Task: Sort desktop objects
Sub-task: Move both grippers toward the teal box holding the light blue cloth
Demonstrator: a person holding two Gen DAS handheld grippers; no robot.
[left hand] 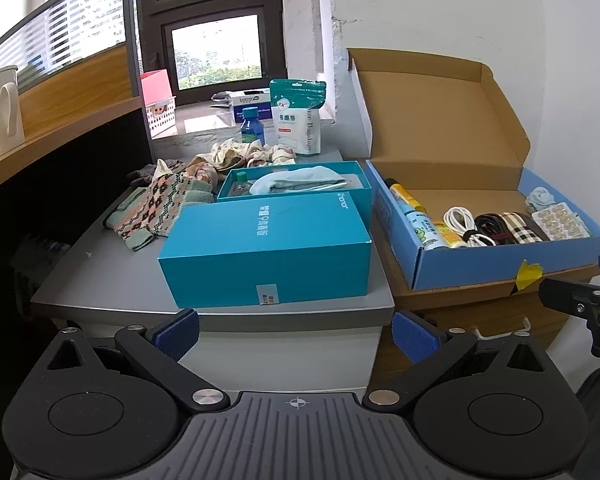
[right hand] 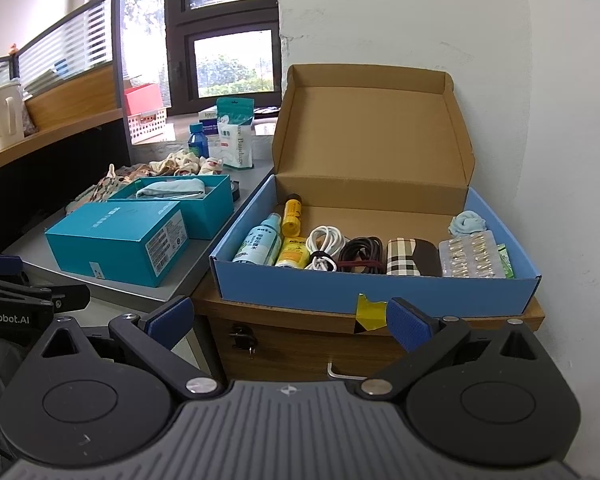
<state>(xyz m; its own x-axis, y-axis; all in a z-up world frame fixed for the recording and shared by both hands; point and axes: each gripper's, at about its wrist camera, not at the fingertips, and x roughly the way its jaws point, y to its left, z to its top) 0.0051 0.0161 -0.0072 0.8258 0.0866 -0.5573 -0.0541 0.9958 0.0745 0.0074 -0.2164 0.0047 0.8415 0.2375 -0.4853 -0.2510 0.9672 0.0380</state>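
A blue cardboard box (left hand: 500,270) with its lid up stands on a wooden cabinet; it holds spray bottles (right hand: 260,246), a white cable (right hand: 324,242), a dark cable, a plaid case (right hand: 404,256) and a pill blister (right hand: 470,258). A teal lid (left hand: 268,254) and an open teal box (left hand: 360,196) with a light blue cloth (left hand: 300,180) sit on the grey cabinet, with patterned gloves (left hand: 152,210), socks, a blue bottle (left hand: 252,126) and a bandage pouch (left hand: 298,118) behind. My left gripper (left hand: 296,330) and right gripper (right hand: 290,318) are open and empty, in front of the cabinets.
A white mug (left hand: 0,112) stands on the wooden desk at the left. A pink-and-white basket (left hand: 160,108) and a small box sit on the window sill. A white wall is behind the blue box. The right gripper's body shows at the left view's right edge (left hand: 580,304).
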